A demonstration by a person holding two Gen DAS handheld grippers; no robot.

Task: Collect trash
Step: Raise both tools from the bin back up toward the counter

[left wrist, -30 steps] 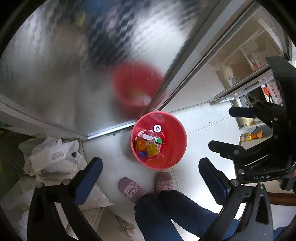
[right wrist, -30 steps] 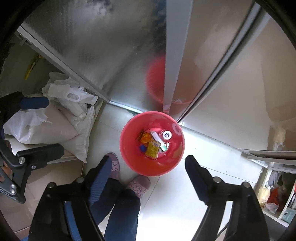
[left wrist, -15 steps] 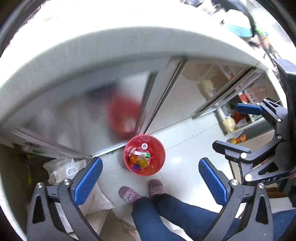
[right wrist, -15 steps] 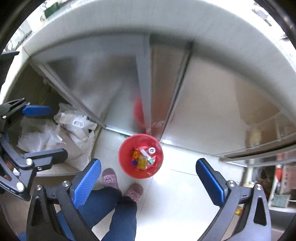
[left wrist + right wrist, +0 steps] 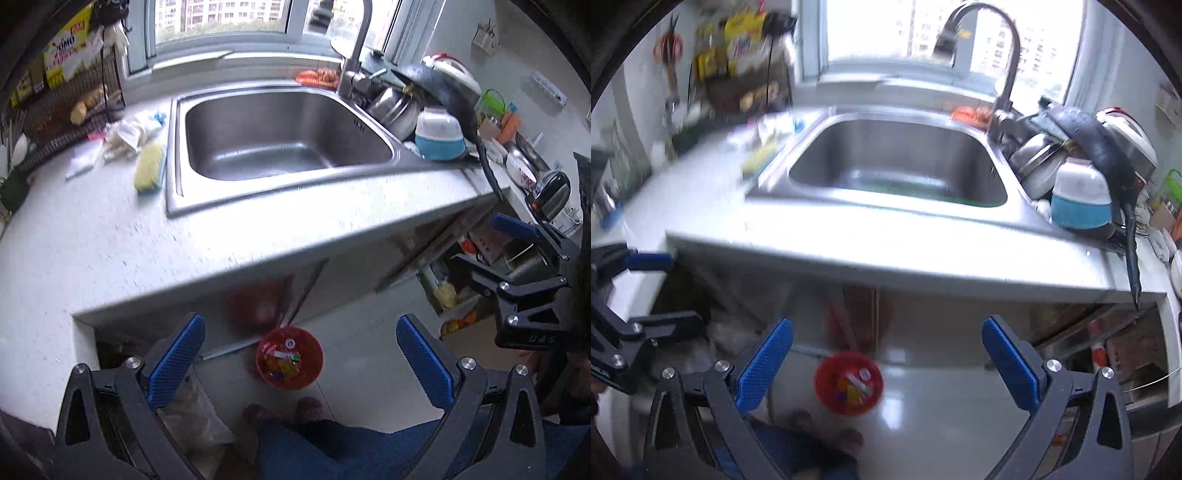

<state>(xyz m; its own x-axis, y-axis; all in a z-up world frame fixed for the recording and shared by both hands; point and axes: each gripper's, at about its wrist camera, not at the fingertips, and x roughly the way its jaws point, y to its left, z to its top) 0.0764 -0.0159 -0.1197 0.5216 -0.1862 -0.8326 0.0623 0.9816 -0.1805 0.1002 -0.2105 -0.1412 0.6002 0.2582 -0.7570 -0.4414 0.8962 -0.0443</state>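
Since the earlier frames both grippers have risen from just above the floor to counter height, so the worktop (image 5: 258, 229) and the steel sink (image 5: 280, 136) now fill the upper part of each view, while the red bin (image 5: 290, 357) has shrunk to a small disc far below. The right gripper (image 5: 886, 354) has just been opening and stands with its blue pads wide apart, nothing between them; the left gripper (image 5: 301, 354) is likewise spread and empty. The bin sits on the pale floor tiles in front of the cabinet doors, just beyond the person's slippers (image 5: 280, 410), and holds wrappers (image 5: 282, 365) in yellow, orange and white plus a small round white cap. What looks left to collect lies on the counter to the left of the sink: a crumpled whitish plastic bag (image 5: 131, 133) and a flat clear packet (image 5: 83, 160) beside the yellow scrubbing brush (image 5: 149, 168). Such film is probably very light, limp and a little slick; it would crush rather than resist, so a pinch on a raised fold or bunched edge seems safer than on a flat patch. Whether the brush counts as trash cannot be told.
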